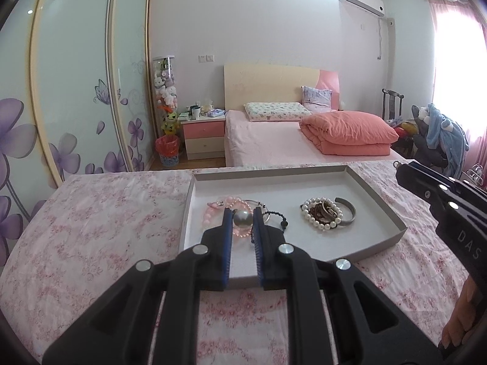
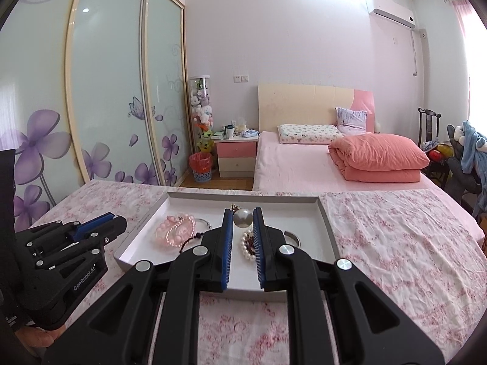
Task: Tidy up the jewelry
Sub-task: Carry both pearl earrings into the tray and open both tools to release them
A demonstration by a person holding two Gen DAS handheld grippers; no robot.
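Note:
A grey shallow tray (image 1: pixel 377 194) (image 2: pixel 325 219) sits on the floral tablecloth. On its left lie pink bead bracelets (image 1: pixel 214 213) (image 2: pixel 175 231) with a thin silver bangle and a dark cord. On its right lie a white pearl bracelet (image 1: pixel 319 225) (image 2: pixel 248 251), brown jewelry inside it and a silver cuff (image 1: pixel 348 211) (image 2: pixel 293 237). My left gripper (image 1: pixel 242 217) is shut on a large silver-grey pearl ball (image 1: pixel 242 219) above the pink bracelets. My right gripper (image 2: pixel 243 217) is shut on a large pearl earring (image 2: pixel 243 217) above the tray's middle.
The table's floral cloth (image 1: pixel 100 222) spreads around the tray. Beyond stand a pink bed (image 1: pixel 274 140), a nightstand (image 1: pixel 204 135), a red bin (image 1: pixel 166 149) and sliding wardrobe doors (image 1: pixel 76 91). A chair with clothes (image 1: pixel 438 133) is at right.

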